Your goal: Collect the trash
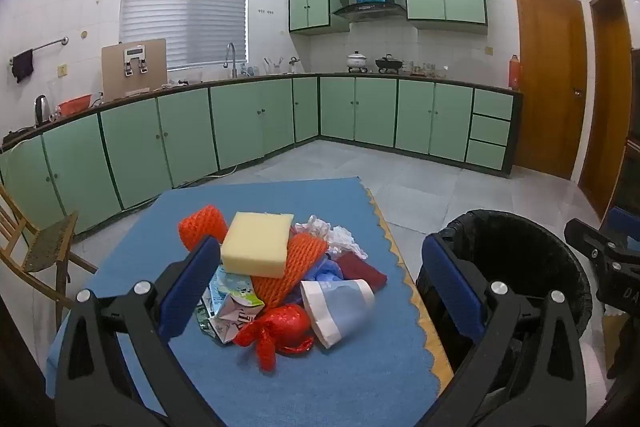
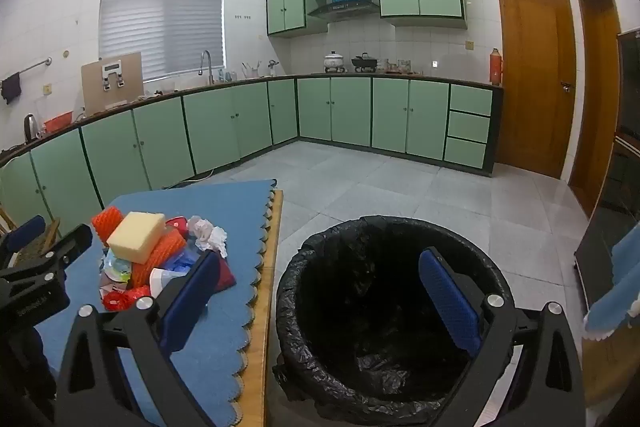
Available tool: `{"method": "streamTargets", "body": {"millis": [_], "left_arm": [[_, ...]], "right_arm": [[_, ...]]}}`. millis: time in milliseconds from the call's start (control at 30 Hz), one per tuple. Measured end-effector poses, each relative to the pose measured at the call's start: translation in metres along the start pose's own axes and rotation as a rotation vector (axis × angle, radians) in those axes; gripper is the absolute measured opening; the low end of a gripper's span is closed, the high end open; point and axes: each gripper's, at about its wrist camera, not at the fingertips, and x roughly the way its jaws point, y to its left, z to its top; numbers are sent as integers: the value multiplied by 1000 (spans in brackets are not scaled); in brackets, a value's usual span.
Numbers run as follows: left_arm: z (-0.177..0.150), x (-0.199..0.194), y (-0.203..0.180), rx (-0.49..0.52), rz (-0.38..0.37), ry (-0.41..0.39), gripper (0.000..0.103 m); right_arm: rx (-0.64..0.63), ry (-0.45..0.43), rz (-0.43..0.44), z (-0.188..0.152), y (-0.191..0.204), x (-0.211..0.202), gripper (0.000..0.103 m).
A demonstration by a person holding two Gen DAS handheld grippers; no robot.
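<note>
A heap of trash lies on the blue mat (image 1: 340, 379): a yellow sponge (image 1: 258, 243), orange foam nets (image 1: 298, 267), a red net bag (image 1: 280, 327), a white paper cup (image 1: 338, 307), crumpled tissue (image 1: 334, 233), a crushed carton (image 1: 230, 303) and a dark red cloth (image 1: 362, 269). My left gripper (image 1: 320, 291) is open and empty, hovering just before the heap. My right gripper (image 2: 320, 291) is open and empty above the black-lined trash bin (image 2: 384, 315). The heap also shows in the right wrist view, with the sponge (image 2: 136, 237) on top.
The bin (image 1: 516, 267) stands on the tiled floor just right of the table's wooden edge (image 2: 266, 291). A wooden chair (image 1: 40, 247) stands to the table's left. Green kitchen cabinets (image 1: 240, 123) line the far walls. Wooden doors (image 1: 548, 79) are at the right.
</note>
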Motion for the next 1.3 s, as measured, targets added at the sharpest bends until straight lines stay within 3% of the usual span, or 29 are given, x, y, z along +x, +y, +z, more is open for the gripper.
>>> {"method": "streamTargets", "body": {"millis": [33,1300], "left_arm": [[-1,-2,-1,11,-2,-25,98],[4,-7,4,0,1,-21,98]], "right_arm": [[-1,-1,0,0,0,0,97],[3,6,2,-1,2,3,97]]}}
